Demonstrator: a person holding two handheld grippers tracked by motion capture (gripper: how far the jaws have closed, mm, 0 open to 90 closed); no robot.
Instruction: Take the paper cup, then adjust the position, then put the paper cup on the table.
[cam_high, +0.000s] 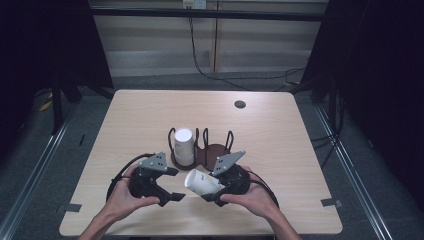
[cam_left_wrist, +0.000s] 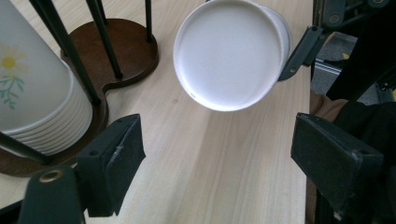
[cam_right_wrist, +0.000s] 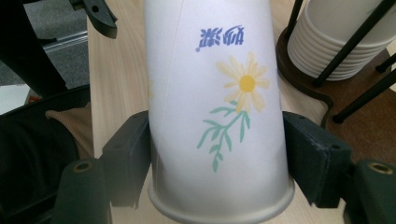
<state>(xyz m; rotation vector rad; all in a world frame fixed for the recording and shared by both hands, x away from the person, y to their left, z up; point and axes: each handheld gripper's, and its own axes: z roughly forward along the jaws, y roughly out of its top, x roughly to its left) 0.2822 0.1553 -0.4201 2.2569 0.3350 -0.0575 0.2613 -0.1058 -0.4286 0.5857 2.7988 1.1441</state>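
My right gripper (cam_high: 212, 186) is shut on a white paper cup (cam_high: 201, 182) with a yellow flower print, held on its side above the table's front. In the right gripper view the two jaws (cam_right_wrist: 217, 158) press the cup (cam_right_wrist: 215, 107) near its rim. The cup's round base (cam_left_wrist: 232, 53) faces my left gripper (cam_left_wrist: 219, 140), whose jaws stand wide open with nothing between them. In the high view the left gripper (cam_high: 175, 184) sits just left of the cup, apart from it.
A stack of the same cups (cam_high: 183, 146) stands upside down in the left bay of a dark wooden holder (cam_high: 214, 152) with black wire posts; its right bay is bare. The light wooden table (cam_high: 150, 115) has a cable hole (cam_high: 240, 104) at the back.
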